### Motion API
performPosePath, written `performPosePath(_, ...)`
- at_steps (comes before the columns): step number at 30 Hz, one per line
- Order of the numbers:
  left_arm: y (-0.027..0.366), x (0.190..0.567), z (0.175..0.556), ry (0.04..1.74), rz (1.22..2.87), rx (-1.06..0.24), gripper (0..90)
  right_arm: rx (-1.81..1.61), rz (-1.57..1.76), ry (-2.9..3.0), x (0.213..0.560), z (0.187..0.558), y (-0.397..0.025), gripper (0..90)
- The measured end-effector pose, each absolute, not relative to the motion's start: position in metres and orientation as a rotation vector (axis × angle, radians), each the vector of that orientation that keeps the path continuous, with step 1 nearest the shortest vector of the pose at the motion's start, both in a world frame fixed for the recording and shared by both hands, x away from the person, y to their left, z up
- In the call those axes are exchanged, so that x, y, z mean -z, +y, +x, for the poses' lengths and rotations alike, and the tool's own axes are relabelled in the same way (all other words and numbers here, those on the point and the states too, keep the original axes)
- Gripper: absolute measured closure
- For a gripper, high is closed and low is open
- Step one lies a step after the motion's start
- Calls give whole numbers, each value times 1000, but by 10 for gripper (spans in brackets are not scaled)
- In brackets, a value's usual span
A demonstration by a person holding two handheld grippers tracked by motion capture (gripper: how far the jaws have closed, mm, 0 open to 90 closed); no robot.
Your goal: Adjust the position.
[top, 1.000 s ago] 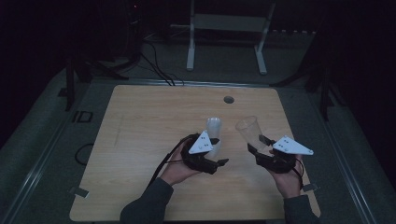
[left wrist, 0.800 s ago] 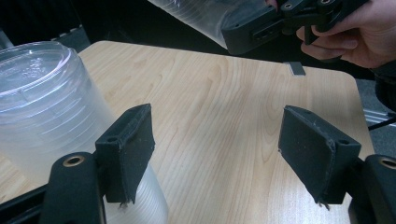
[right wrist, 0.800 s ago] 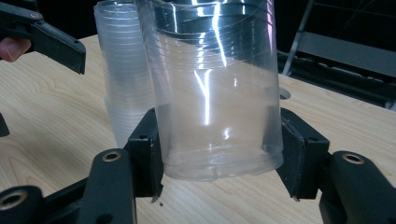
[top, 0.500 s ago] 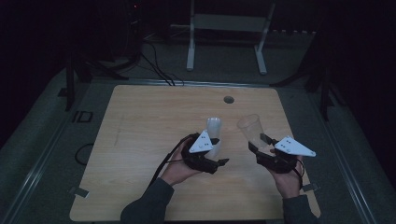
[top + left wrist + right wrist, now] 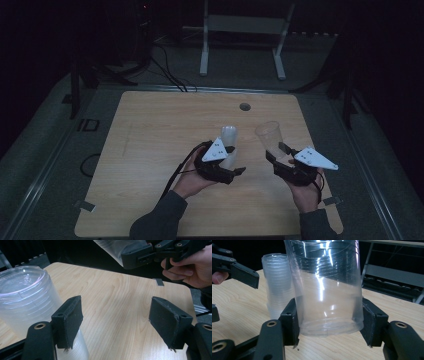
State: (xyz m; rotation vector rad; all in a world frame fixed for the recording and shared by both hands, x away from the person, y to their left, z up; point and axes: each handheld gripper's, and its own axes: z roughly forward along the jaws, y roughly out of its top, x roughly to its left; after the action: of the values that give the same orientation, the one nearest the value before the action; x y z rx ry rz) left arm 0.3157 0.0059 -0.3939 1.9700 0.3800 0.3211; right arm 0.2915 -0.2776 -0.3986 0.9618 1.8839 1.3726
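The right gripper (image 5: pixel 329 322) squeezes one cup (image 5: pixel 327 290), pulled off the stack (image 5: pixel 278 285); the left gripper (image 5: pixel 120 322) is open beside it.

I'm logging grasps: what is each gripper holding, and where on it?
Right gripper clamps a single clear cup by its lower wall near the base. Left gripper is open, holding nothing.

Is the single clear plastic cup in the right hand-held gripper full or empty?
Empty: the clear plastic cup shows straight through, no liquid, clamped between the right hand-held gripper jaws.
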Motion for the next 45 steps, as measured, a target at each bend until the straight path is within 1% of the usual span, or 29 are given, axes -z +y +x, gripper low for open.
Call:
performPosePath(19,2,392,321,469,1925,-319,265,-1413,983,1806,400,289,-277,420)
performPosePath(28,-2,390,323,494,1913,-322,266,-1412,1001,1785,402,288,-277,419)
performPosePath(45,-8,384,325,515,1865,-287,265,-1392,1003,1757,403,286,-273,419)
